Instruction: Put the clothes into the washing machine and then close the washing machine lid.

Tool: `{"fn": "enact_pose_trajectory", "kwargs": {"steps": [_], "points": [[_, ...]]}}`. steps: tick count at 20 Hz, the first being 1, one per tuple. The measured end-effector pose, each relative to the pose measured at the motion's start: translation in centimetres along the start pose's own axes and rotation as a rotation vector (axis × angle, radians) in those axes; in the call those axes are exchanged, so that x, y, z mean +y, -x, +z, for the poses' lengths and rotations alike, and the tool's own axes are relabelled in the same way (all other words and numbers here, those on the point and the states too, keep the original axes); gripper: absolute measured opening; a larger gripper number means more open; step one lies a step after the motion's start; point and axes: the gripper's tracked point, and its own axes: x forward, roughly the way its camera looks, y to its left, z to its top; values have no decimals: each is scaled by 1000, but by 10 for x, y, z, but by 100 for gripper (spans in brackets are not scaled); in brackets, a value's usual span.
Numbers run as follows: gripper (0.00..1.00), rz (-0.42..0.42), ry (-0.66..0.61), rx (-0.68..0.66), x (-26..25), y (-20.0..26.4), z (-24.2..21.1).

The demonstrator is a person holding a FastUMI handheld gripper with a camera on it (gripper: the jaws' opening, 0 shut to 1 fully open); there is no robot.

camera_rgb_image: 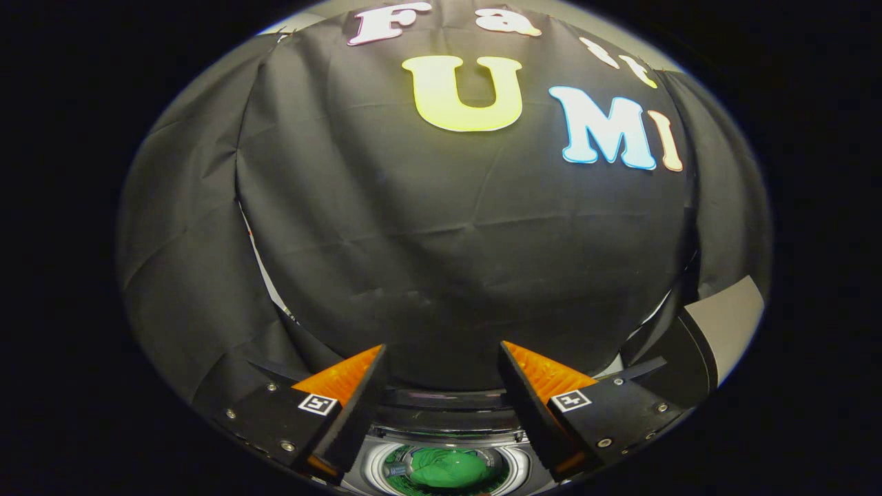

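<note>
My gripper (441, 355) is open, its two fingers spread wide with nothing between them. Below and between the fingers I look down into the washing machine's round drum (524, 465), whose pale ring shows around the opening. A bundle of green clothes (444, 468) lies inside the drum. Just beyond the drum, the dark raised lid (441, 406) stands up at the machine's back edge, between the fingertips. The gripper is held above the machine, apart from the clothes and the lid.
The booth's black cloth wall (448, 241) hangs close behind the machine and folds around both sides. A grey panel (730, 320) shows at the right past the cloth.
</note>
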Motion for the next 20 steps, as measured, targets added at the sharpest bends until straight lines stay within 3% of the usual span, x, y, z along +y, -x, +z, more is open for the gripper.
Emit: {"fn": "enact_pose_trajectory", "kwargs": {"steps": [20], "points": [[97, -22, 22, -196, 8, 60, -34]]}}
